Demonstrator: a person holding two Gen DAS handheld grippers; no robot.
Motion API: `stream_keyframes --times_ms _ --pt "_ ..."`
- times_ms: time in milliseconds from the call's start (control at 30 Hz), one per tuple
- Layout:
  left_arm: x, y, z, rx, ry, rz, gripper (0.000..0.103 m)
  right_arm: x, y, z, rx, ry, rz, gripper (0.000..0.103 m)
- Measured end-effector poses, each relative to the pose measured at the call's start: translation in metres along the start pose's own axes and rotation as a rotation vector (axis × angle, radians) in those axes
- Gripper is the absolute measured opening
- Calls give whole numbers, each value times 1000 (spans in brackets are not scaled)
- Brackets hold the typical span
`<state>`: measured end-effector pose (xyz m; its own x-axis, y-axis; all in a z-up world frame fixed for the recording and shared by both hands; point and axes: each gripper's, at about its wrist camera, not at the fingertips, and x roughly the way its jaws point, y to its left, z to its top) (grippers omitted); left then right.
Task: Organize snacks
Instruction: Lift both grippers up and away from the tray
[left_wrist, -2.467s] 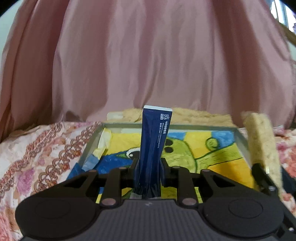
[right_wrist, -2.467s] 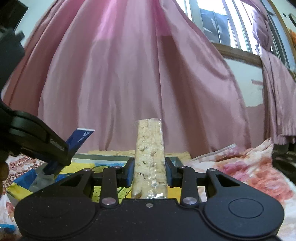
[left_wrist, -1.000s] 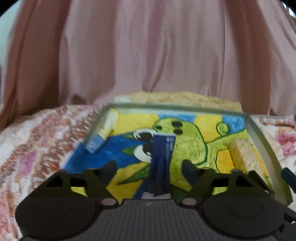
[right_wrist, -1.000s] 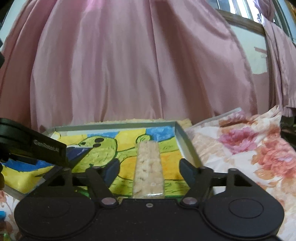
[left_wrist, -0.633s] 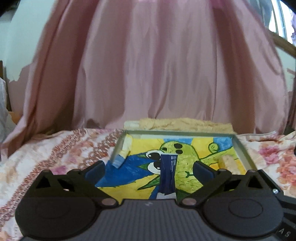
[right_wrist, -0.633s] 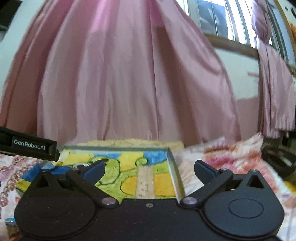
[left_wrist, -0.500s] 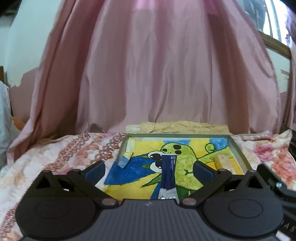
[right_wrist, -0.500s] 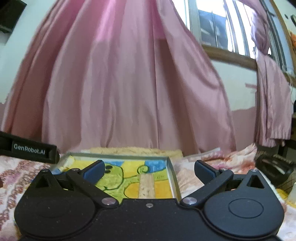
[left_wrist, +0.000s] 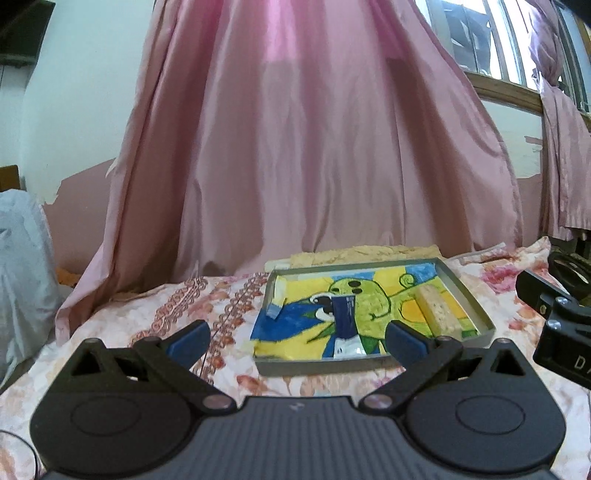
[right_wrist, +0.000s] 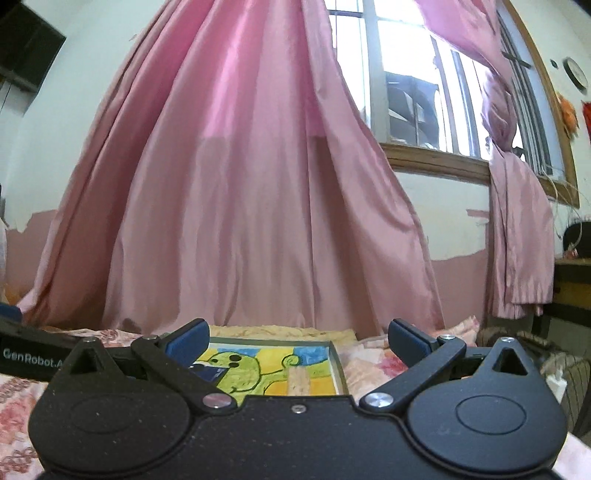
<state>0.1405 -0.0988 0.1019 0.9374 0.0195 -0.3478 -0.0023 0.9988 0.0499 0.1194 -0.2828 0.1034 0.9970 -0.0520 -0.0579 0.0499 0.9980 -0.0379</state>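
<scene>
Pink curtains (left_wrist: 295, 147) fill pretty much the whole background, with a window (right_wrist: 424, 92) up on the right, and everything sits on a bed with a floral bedspread (left_wrist: 166, 314). Left tool (left_wrist: 295, 338) is held low and tipped a bit downward toward the bed, jaws spread as wide as they go after just opening up, nothing between them. Right tool (right_wrist: 297, 338) points roughly level at the curtain, same deal: jaws have just been opening, now fully apart and empty. From the left wrist view you can see part of the right tool's black body poking in at the right edge. Both tools are well back from the tray (left_wrist: 476, 302), a shallow grey metal one lined with a bright crayon drawing (left_wrist: 369, 295) of a green creature on yellow and blue. Dark blue snack packet (left_wrist: 345, 321) lies flat near the middle of the tray, long and narrow, white end toward the camera, roughly lined up with the gap of the left tool but clear of it. Pale crumbly snack bar (left_wrist: 437, 308) in clear wrap lies along the right side of the tray, close to the rim; in the right wrist view it shows as a beige strip (right_wrist: 299, 380) just above the tool body. Some yellowish cloth (left_wrist: 362, 254) sits behind the tray.
</scene>
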Motion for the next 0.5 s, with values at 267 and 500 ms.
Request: stream_keyframes --times_ms 267,500 --pt "-29 5 -23 30 8 -9 103 -43 0 -15 -7 25 -24 102" --pt "-43 8 -47 40 55 -15 103 -70 7 -32 -17 79 -11 102"
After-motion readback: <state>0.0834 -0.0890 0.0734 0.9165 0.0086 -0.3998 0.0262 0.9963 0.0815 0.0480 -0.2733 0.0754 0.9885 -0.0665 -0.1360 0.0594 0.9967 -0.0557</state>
